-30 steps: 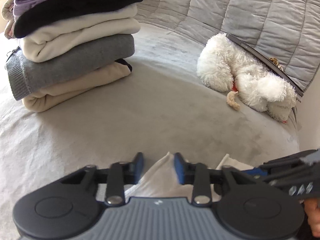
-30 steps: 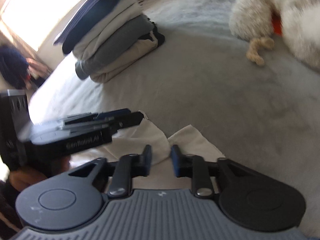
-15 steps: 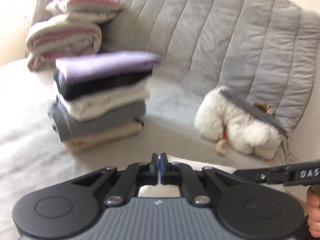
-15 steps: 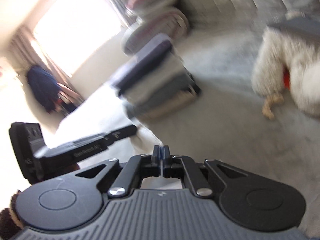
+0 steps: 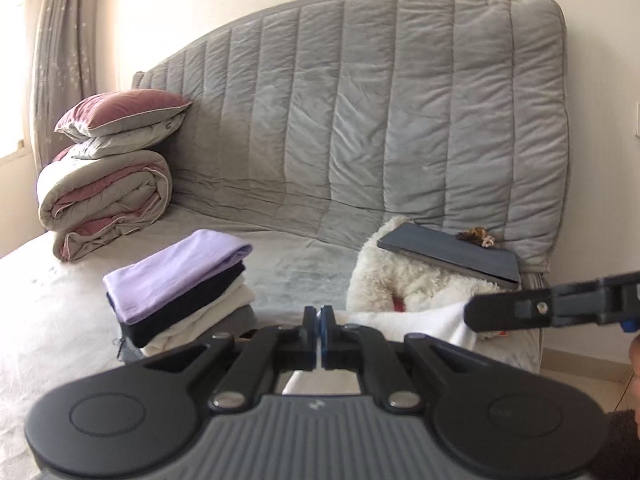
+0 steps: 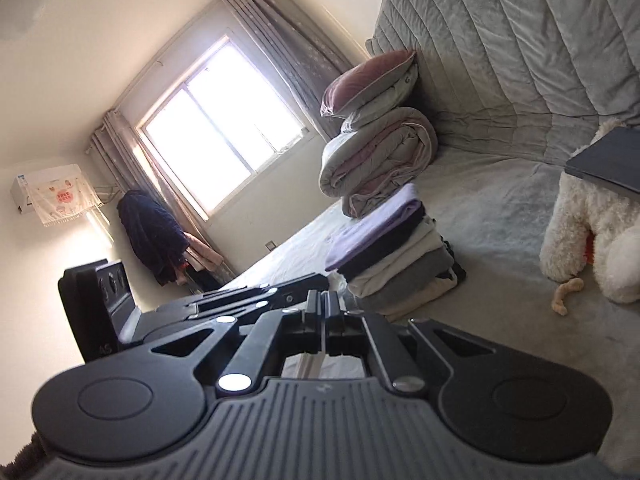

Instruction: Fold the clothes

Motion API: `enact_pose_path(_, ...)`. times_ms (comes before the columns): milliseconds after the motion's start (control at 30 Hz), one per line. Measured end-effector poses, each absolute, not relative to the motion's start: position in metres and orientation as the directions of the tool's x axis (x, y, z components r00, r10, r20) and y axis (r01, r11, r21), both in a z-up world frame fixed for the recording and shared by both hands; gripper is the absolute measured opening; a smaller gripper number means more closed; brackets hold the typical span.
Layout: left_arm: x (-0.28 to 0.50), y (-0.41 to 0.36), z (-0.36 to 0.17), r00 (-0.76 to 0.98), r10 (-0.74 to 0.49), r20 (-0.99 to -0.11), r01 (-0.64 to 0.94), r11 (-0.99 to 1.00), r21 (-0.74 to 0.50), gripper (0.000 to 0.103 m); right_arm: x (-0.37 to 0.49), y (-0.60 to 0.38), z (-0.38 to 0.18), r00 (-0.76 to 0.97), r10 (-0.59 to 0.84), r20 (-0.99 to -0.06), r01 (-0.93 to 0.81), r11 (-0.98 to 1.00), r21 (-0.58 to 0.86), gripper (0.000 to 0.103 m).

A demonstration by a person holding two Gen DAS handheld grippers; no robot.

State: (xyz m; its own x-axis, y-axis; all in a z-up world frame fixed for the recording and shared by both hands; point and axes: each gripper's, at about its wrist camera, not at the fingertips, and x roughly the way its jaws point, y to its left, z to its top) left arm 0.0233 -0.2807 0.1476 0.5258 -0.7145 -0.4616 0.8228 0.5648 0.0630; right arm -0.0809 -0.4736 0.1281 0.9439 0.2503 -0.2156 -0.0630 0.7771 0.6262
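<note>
Both tools, the left tool [image 5: 319, 320] and right tool [image 6: 323, 304], have clamped onto the white garment [image 5: 420, 322] and lifted it, apparently clear of the bed [image 5: 304, 264], beside the folded stack [image 5: 180, 276]; folding can begin.

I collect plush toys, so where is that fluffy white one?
The fluffy white plush toy lies on the grey bed's right side in the left wrist view, under a flat dark grey board.

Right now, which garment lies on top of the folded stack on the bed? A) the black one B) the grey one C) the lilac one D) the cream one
C: the lilac garment caps the folded stack, directly over the black one, in both wrist views.
</note>
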Motion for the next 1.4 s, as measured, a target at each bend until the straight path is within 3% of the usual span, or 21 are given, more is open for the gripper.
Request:
enact_pose_path(467,0.035,-0.365,0.036,0.396,-0.604,-0.691,0.859,0.510,0.047,0.001,-0.082,-0.520,0.039,0.857,0.178,-0.483,0.202,0.747,0.634,0.002)
enact_pose_path(667,0.042,-0.386,-0.008,0.365,-0.552,-0.750,0.856,0.515,0.038,0.001,-0.071,-0.530,0.005,0.793,0.169,-0.585,0.288,0.743,0.604,0.002)
enact_pose_path(1033,0.042,-0.392,-0.030,0.356,-0.564,-0.745,0.825,0.564,-0.034,0.002,-0.067,-0.528,-0.018,0.724,0.141,-0.676,0.344,0.775,0.531,0.003)
enact_pose_path(1200,0.036,-0.377,-0.025,0.380,-0.593,-0.710,0.783,0.614,-0.094,0.005,-0.070,-0.525,-0.012,0.717,0.051,-0.695,0.380,0.808,0.451,0.014)
enact_pose_path(1400,0.023,-0.335,-0.008,0.449,-0.585,-0.676,0.741,0.666,-0.084,0.028,-0.067,-0.518,-0.012,0.715,0.049,-0.697,0.368,0.822,0.436,0.015)
